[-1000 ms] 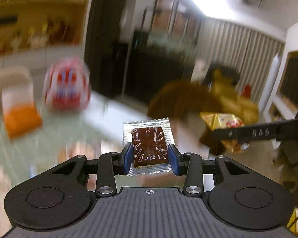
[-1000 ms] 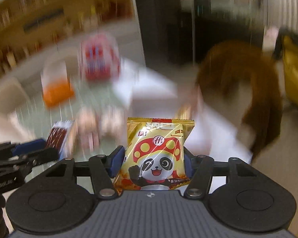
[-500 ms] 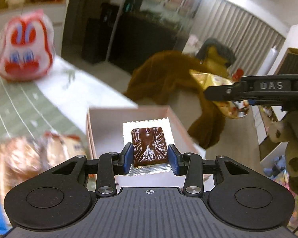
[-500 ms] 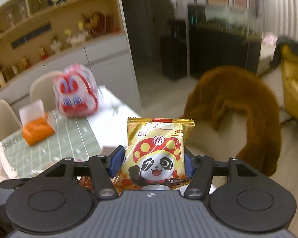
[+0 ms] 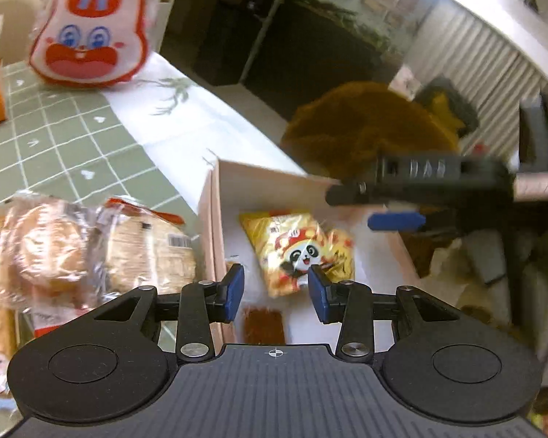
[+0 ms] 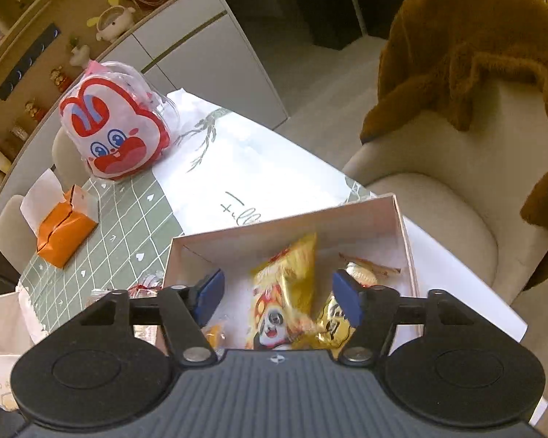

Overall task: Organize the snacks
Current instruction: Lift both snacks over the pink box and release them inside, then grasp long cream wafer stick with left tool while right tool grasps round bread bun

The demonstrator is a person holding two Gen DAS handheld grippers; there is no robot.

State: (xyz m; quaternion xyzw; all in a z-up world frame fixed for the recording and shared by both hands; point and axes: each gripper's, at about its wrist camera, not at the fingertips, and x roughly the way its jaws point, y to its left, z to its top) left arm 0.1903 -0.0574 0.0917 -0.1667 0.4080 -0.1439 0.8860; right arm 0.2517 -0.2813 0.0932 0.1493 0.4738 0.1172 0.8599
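Note:
A pale pink box [image 5: 212, 226] [image 6: 347, 219] stands at the table's near right. In it lie a yellow panda snack bag [image 5: 299, 252] [image 6: 285, 292], a brown chocolate packet [image 5: 263, 325] and other small wrapped snacks [image 6: 361, 273]. My left gripper [image 5: 274, 288] is open and empty above the box's near end. My right gripper [image 6: 278, 296] is open and empty above the box, with the panda bag below it. It shows from the side in the left wrist view [image 5: 394, 219].
Bagged breads [image 5: 91, 252] lie left of the box. A rabbit-face bag [image 5: 87, 25] [image 6: 117, 135] and an orange tissue box [image 6: 64, 233] stand farther back. A beige chair with a brown fur throw [image 6: 475, 54] is right of the table.
Both grippers have dropped over the box and opened. The chocolate packet and the panda bag have left the fingers and now lie in the box.

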